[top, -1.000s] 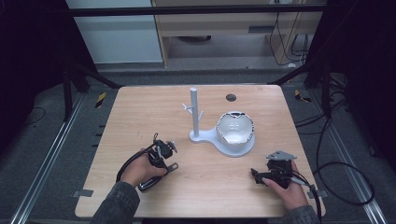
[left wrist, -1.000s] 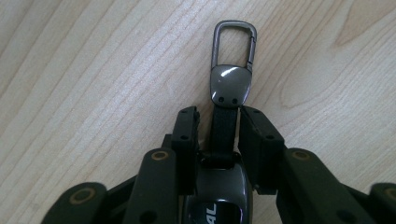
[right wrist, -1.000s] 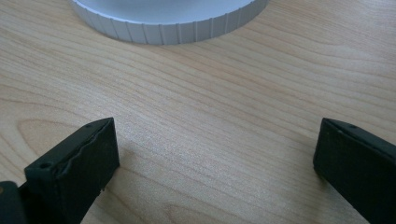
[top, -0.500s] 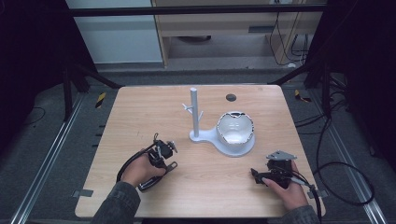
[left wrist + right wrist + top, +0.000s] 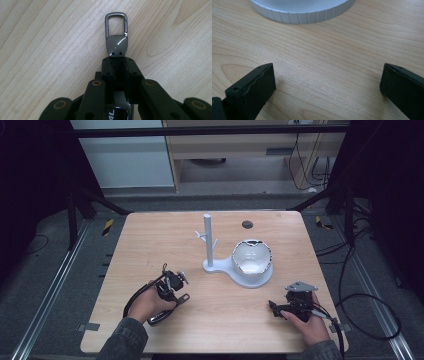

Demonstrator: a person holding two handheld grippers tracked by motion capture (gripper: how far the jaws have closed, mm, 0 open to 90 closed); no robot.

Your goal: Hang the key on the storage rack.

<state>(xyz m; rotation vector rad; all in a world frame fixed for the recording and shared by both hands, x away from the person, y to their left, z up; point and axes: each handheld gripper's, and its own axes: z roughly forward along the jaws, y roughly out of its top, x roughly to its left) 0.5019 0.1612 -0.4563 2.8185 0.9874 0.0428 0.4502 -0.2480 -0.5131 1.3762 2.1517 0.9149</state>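
Left gripper (image 5: 117, 65) clamps a metal key clip (image 5: 116, 37) above the wooden tabletop (image 5: 150, 245); right gripper (image 5: 327, 82) rests spread wide.

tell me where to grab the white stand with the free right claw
Take the upright post above its small pegs, coming in level from the right claw's side. The post is slim enough for the open jaws; the round base sits wide and flat on the table.

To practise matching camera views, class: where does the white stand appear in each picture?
High view: white stand at the table's centre, slightly right.
Right gripper view: its ribbed round base along the top edge.
Left gripper view: key clip over wood.
Shared landmark: wood-grain tabletop.
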